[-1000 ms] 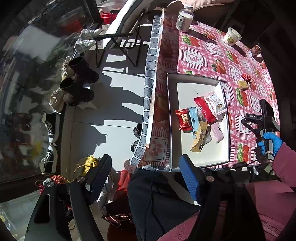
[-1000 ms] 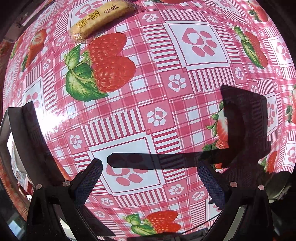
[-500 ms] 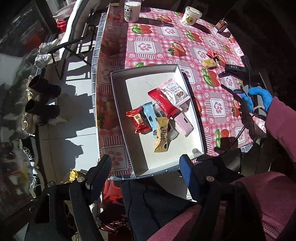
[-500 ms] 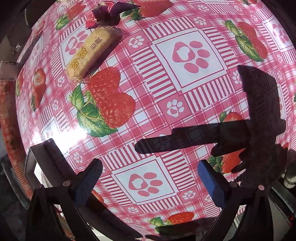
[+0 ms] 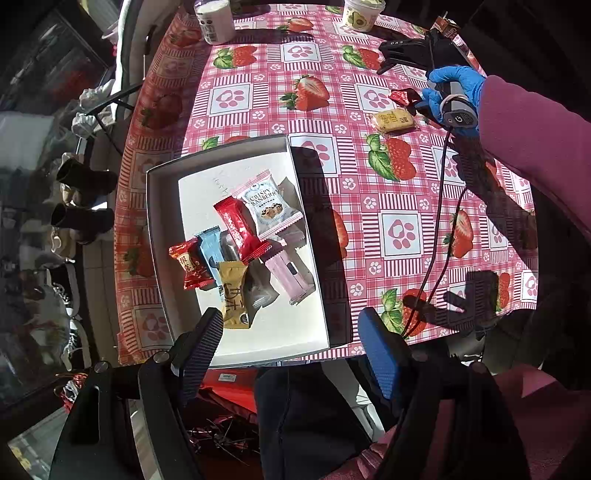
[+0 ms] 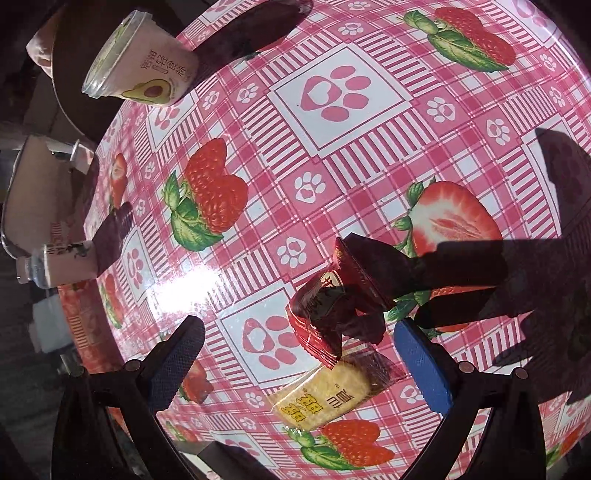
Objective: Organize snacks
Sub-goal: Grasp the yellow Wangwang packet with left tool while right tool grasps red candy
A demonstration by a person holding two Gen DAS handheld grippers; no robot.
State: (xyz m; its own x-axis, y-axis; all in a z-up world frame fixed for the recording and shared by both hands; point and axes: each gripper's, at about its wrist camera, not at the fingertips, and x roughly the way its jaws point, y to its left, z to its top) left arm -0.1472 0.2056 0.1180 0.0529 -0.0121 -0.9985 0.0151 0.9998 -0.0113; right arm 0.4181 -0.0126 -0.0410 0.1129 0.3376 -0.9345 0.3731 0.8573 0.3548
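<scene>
Only the left wrist view shows the tray [image 5: 159,236] of snacks [image 5: 243,251].

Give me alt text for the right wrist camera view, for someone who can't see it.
An open hand-held gripper hovers over a dark red snack packet and a yellow biscuit packet on a pink strawberry-print tablecloth. An avocado-print cup stands at the far edge.

Left wrist view: the white bottle [image 5: 215,20] is cut off by the top edge. A grey packet [image 5: 260,288] in the tray [image 5: 157,236] lies partly under the yellow one [image 5: 232,295]; its print is illegible. Right wrist view: shadow covers most of the red wrapper [image 6: 332,306], whose label is unreadable.
</scene>
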